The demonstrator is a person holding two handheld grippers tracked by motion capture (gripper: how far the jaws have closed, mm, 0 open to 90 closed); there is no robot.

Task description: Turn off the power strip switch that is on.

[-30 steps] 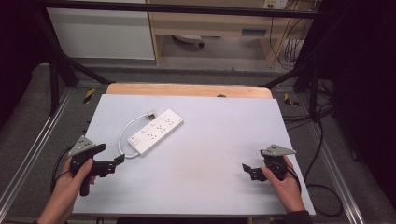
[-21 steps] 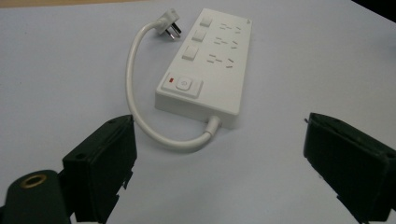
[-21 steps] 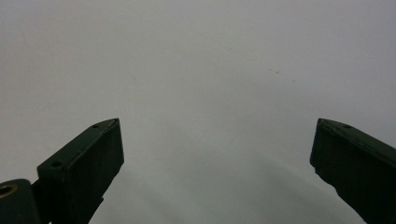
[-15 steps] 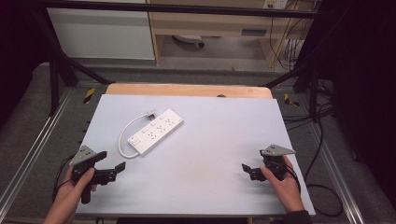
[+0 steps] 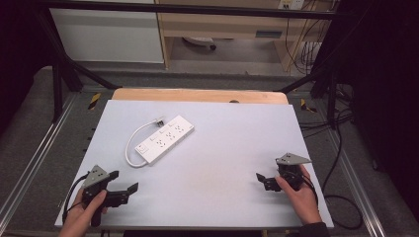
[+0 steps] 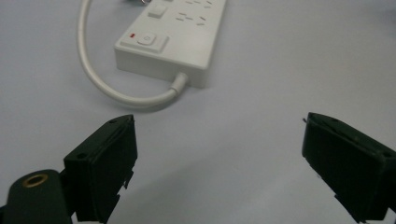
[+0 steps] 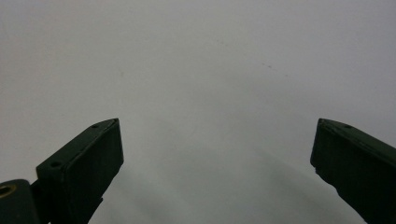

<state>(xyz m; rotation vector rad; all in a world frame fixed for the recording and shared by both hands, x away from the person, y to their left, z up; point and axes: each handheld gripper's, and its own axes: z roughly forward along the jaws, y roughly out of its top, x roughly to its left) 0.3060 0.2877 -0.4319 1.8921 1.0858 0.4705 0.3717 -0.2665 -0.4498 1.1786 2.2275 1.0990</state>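
White plastic makes up the power strip (image 5: pixel 165 139), which is laid diagonally on the left half of the pale counter (image 5: pixel 222 197), its short cord (image 5: pixel 132 144) looped round from the near end toward the far side, where a plug is hard to make out. A switch with a small red mark is seen at the near end in the left gripper view, and that end is probably turned toward the left side so that it can be reached first. The left gripper (image 5: pixel 123 186) is held low near the front left edge, pointed at the strip but well apart from it, its fingers (image 6: pixel 105 163) spread wide and closed on nothing. The right gripper (image 5: pixel 261 178) is held near the front right edge, far from the strip, its fingers (image 7: pixel 86 163) likewise wide apart over bare counter, seemingly kept in reserve. The strip's far end is cut off in the left gripper view.
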